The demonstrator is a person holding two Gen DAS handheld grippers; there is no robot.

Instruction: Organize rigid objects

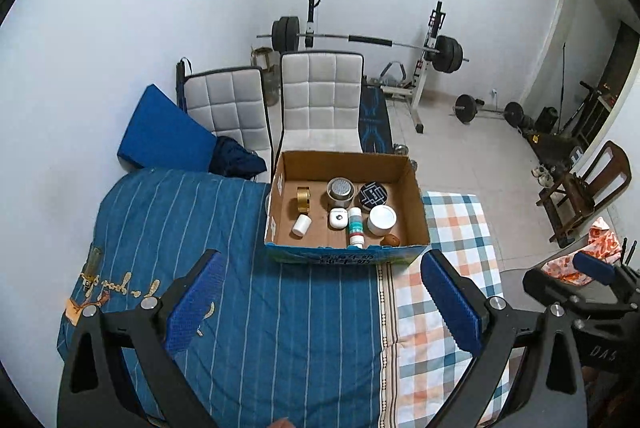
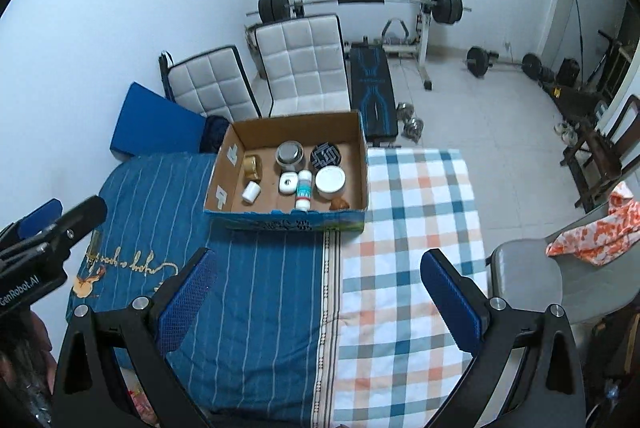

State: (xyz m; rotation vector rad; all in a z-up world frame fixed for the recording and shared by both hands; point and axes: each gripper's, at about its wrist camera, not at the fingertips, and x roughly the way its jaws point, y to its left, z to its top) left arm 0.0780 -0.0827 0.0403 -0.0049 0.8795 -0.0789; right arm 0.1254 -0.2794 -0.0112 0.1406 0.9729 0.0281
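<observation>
A cardboard box stands on the bed ahead of both grippers; it also shows in the right wrist view. Inside it lie a gold tape roll, a metal tin, a black patterned tin, a white round jar, a white bottle with a teal label, a small white bottle, a white case and a small brown object. My left gripper is open and empty, short of the box. My right gripper is open and empty, over the bedding.
The bed carries a blue striped cover and a checked blanket. Two white padded chairs stand behind the box. A barbell rack and weights stand on the tiled floor. A grey chair with orange cloth stands on the right.
</observation>
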